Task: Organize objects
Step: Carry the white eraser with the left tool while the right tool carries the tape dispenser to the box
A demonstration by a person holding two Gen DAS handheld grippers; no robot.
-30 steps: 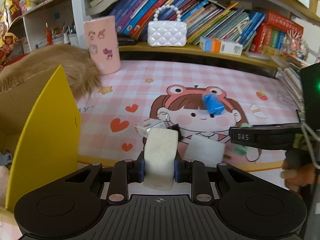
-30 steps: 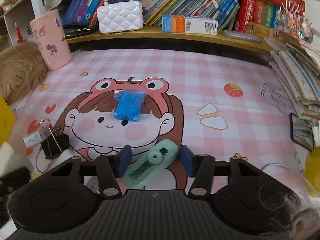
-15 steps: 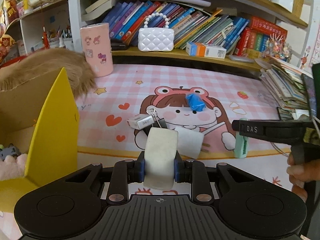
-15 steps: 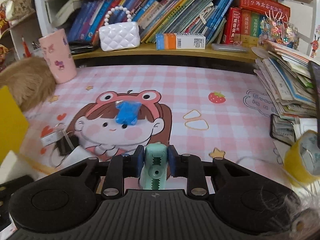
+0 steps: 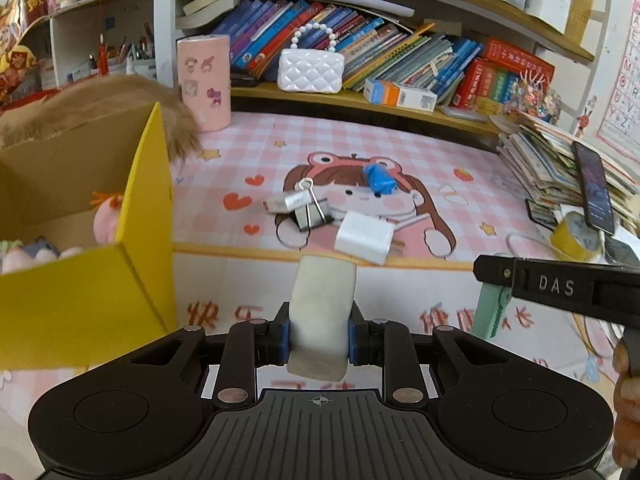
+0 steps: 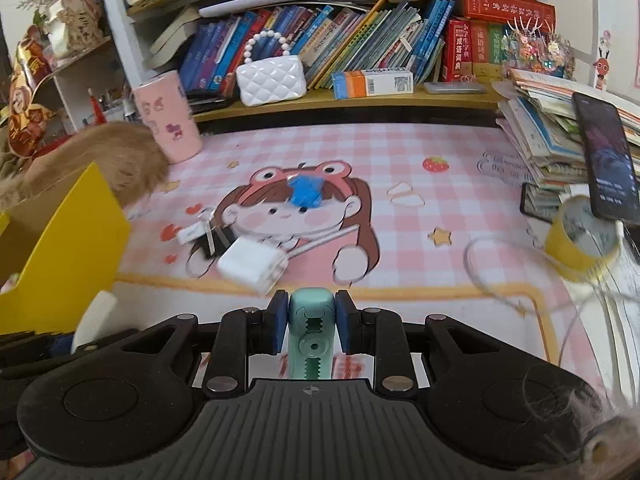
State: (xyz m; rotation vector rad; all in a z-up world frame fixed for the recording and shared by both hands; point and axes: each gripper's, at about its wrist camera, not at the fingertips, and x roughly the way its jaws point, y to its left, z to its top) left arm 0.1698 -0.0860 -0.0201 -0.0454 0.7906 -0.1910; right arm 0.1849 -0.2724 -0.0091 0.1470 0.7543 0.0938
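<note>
Holding: two things at once, one per gripper, both lifted off the mat (image 5: 400,148) as far as I can tell

Left gripper (image 5: 319,334): fingers clamped on the eraser (image 5: 322,308), a pale block standing upright between the blue pads, dead centre at 6 o'clock in its own view

Right gripper (image 6: 307,328): fingers clamped on the green clip (image 6: 310,340), toothed side facing the camera; from the left cam the same clip (image 5: 490,312) hangs under the black finger at 4 o'clock

Box (image 5: 148,216): yellow carton at 9 o'clock in the left view, open top, some plush toys already inside. I'm guessing that's where everything goes, so part of the job looks done

Still on the mat: white charger (image 5: 362,236) near centre, binder clip (image 5: 314,210) just beside it toward 10 o'clock, a small silver stick (image 5: 286,202) touching the binder clip, and a blue wrapper (image 5: 380,178) at 12 o'clock of the charger on the cartoon's head

Other stuff: tape roll (image 6: 580,246) at 3 o'clock in the right view, near the book stack. No idea if it counts

Progress: I'd call it about midway. Two items in hand not yet dropped, four loose ones left

Next: swing both toward the box at 9 o'clock, left one is nearer. Watch the flap edge, it sticks up
</note>
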